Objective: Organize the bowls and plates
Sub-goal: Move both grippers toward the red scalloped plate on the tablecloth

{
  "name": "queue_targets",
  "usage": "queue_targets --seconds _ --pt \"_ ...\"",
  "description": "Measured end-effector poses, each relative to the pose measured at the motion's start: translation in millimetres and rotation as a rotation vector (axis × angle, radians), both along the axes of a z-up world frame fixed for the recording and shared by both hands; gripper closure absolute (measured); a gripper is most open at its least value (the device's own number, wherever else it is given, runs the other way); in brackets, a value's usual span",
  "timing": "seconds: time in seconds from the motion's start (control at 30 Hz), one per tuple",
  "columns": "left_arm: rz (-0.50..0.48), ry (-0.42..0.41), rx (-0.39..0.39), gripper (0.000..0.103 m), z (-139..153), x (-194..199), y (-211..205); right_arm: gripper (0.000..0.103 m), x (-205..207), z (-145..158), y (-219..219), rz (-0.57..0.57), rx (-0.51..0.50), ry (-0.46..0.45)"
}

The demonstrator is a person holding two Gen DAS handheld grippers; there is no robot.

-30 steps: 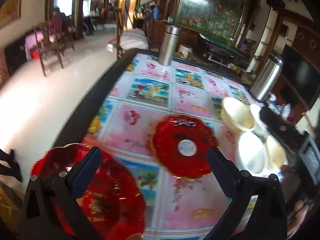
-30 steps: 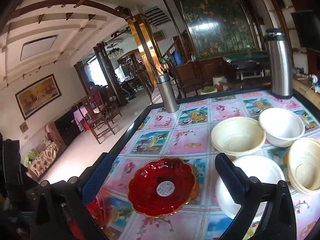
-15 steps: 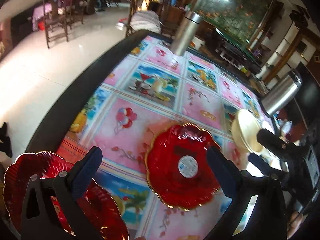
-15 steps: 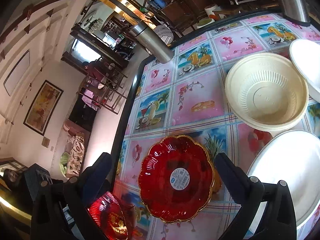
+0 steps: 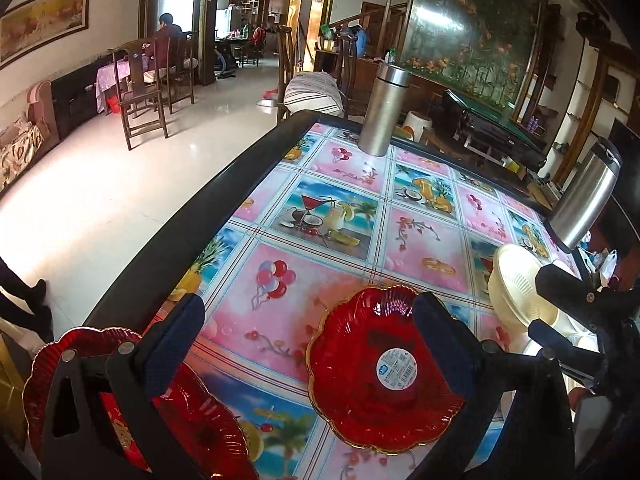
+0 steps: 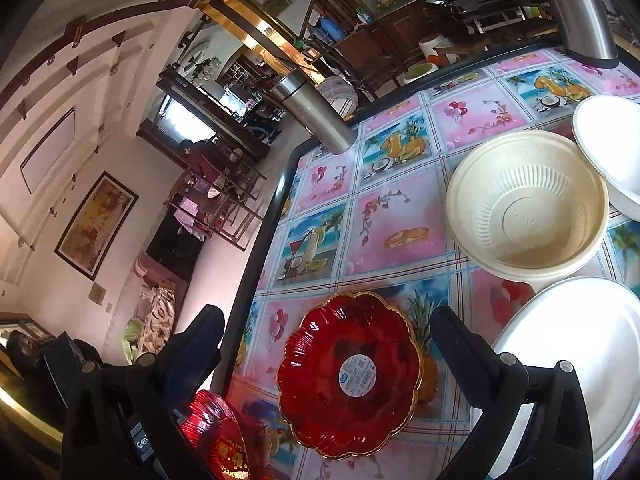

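Observation:
A red gold-rimmed plate with a round sticker (image 5: 376,376) lies on the table, also in the right wrist view (image 6: 348,376). A second red plate (image 5: 120,412) sits at the near left corner under my left finger; it shows in the right wrist view (image 6: 216,440). My left gripper (image 5: 308,332) is open and empty above the table between the two plates. My right gripper (image 6: 324,340) is open and empty, hovering over the stickered plate. A cream ribbed bowl (image 6: 528,208) and white bowls (image 6: 612,148) stand to the right, with a white plate (image 6: 576,364).
Two steel flasks stand at the back: one at the far left (image 5: 382,110), one at the right (image 5: 586,196). The table's dark edge (image 5: 192,220) runs along the left. My right gripper's body (image 5: 580,308) shows at the right of the left wrist view.
Both grippers have come lower and nearer over the stickered red plate. The right wrist view has tilted down and rolled. Both stay open.

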State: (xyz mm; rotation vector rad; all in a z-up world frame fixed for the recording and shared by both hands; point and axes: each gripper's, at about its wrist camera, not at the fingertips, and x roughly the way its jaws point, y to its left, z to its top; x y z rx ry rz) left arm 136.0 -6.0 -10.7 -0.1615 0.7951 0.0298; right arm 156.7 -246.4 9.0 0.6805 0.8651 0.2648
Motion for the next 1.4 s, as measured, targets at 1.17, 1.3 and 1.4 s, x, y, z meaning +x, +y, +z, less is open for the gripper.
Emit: queue_targets --seconds 1.17,1.3,1.4 --pt "-0.043 0.185 -0.151 0.0 -36.8 12.0 -8.8 0.0 15.0 -30.0 2.3 0.032 0.043 0.096" --pt "-0.02 0.168 -0.115 0.0 -36.2 12.6 -11.5 0.001 17.6 -34.3 0.0 0.026 0.053 0.107" --pt "-0.009 0.178 -0.125 0.0 -41.2 15.5 -10.4 0.001 20.3 -42.0 -0.1 0.034 0.069 0.134"
